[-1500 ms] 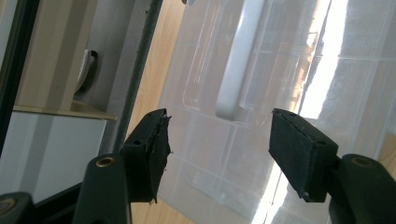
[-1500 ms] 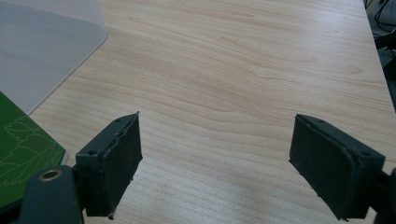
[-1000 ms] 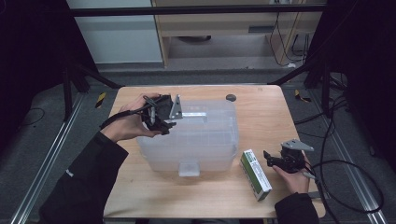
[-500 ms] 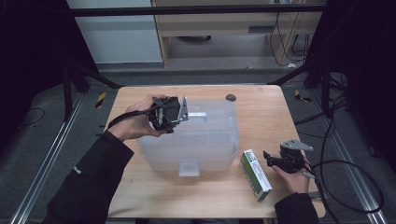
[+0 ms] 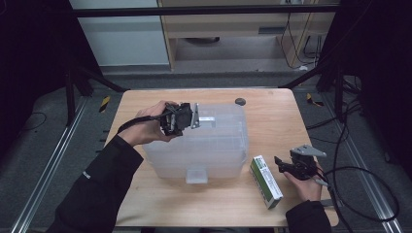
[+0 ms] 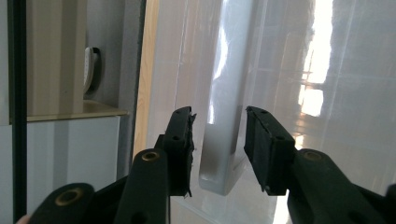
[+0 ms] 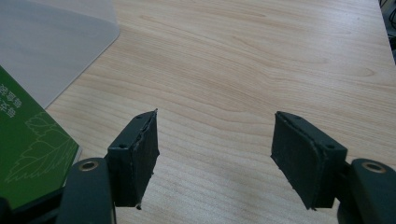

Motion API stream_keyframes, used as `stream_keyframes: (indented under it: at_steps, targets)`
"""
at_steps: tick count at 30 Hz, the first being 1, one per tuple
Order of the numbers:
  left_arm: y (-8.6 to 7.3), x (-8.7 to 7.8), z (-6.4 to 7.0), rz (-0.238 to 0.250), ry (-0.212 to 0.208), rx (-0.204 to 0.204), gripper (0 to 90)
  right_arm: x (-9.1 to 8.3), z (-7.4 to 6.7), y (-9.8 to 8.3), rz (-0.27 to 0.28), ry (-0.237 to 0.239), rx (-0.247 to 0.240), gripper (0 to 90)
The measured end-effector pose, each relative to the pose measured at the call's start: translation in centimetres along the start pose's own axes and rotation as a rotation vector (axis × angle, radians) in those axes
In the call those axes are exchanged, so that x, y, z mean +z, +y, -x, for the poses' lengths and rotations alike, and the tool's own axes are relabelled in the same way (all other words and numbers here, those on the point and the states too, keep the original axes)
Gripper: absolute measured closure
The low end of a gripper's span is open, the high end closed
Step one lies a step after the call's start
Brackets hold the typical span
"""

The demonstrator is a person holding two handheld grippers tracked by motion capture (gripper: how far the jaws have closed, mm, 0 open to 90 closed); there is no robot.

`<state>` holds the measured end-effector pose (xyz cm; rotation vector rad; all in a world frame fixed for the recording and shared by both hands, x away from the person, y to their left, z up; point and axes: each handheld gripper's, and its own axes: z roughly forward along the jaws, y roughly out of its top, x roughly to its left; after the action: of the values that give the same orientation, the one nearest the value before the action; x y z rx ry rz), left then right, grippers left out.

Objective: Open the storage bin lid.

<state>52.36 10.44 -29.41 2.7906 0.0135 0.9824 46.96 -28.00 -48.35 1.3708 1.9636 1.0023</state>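
The left gripper (image 5: 182, 118) has slid rightward over the clear bin (image 5: 204, 145), open jaws straddling its latch (image 6: 223, 140) to grab it; the right gripper (image 5: 291, 165) rests beside the bin, open and empty

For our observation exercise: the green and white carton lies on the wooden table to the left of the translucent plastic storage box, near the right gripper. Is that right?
Not quite. The high view shows the green and white carton on the wooden table to the right of the translucent plastic storage box, near the right gripper.
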Motion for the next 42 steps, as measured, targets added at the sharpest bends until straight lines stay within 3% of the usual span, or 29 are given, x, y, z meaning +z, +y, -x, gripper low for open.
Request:
stream_keyframes:
  at_steps: [8,18,28,33,42]
  targets:
    - [0.2,-0.1,-0.1,-0.023,0.01,0.019,72.6,0.0,0.0,0.0,-0.009,0.003,0.0,33.0]
    - [0.5,-0.1,0.1,-0.038,0.024,0.048,74.3,0.0,0.0,0.1,-0.015,0.003,0.005,34.0]
    - [0.7,-0.3,-0.2,-0.059,0.004,0.054,74.9,-0.3,-0.1,0.4,-0.015,0.01,0.005,37.0]
    - [0.7,-0.3,-0.4,-0.054,-0.01,0.051,74.9,-0.8,-0.1,0.8,0.006,0.007,0.01,42.7]
    - [0.6,-0.3,-0.9,-0.051,0.004,0.038,74.5,-1.3,-0.4,1.4,0.016,0.034,-0.001,51.8]
